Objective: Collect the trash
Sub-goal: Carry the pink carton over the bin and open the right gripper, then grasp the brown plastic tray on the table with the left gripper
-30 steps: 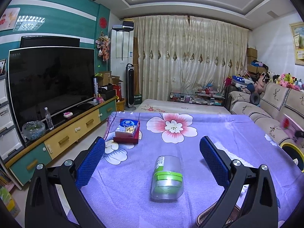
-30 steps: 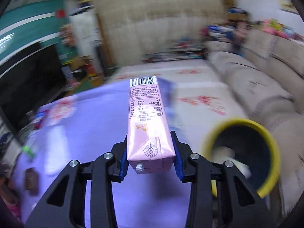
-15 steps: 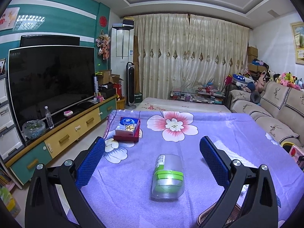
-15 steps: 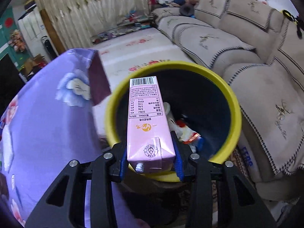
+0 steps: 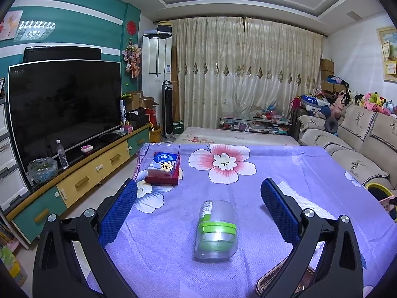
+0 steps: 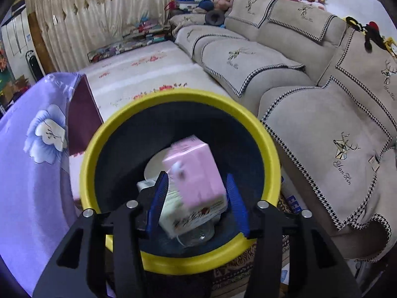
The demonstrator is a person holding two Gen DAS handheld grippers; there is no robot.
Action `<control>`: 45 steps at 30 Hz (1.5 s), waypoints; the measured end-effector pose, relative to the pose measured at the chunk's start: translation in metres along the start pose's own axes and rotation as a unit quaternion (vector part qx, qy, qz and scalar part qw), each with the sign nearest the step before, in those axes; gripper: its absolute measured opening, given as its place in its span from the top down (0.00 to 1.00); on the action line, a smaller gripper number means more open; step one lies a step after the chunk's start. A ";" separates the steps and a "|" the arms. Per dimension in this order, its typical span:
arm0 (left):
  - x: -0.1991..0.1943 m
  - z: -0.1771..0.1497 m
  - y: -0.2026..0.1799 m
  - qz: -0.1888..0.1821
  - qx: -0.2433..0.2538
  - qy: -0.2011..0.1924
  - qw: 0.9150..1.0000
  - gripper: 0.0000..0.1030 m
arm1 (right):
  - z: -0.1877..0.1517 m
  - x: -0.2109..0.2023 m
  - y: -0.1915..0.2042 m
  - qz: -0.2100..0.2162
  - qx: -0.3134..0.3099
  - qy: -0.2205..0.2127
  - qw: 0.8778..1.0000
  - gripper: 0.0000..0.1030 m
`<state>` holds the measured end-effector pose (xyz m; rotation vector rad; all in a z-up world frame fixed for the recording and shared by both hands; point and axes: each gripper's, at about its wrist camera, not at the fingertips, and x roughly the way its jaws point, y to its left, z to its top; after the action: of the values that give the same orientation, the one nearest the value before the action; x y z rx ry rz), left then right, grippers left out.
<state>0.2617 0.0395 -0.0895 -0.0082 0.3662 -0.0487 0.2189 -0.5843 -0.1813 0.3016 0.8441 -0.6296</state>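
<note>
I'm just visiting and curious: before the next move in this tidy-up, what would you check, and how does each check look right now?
1. Pink carton free of the right gripper: ok. The jaws have just been opening, and the blurred carton is tipping between them, no longer clamped.
2. Carton over the yellow-rimmed bin: ok, it sits inside the rim's outline.
3. Room left in the bin: ok; some trash lies at the bottom.
4. Next trash in sight: ok, a clear plastic bottle lies on its side on the purple cloth.
5. Left gripper ready: ok, open and empty, bottle ahead between its fingers.
6. Whether the tissue box counts as trash: cannot tell.
</note>
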 end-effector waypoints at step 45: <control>0.022 -0.078 -0.051 -0.032 -0.010 0.280 0.959 0.80 | -0.035 -0.115 0.018 0.144 -0.014 -0.073 0.987 0.47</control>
<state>0.2522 -0.0127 -0.1698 -0.0255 0.9351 -0.1120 0.1524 -0.5081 -0.1149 0.3410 0.6523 -0.3648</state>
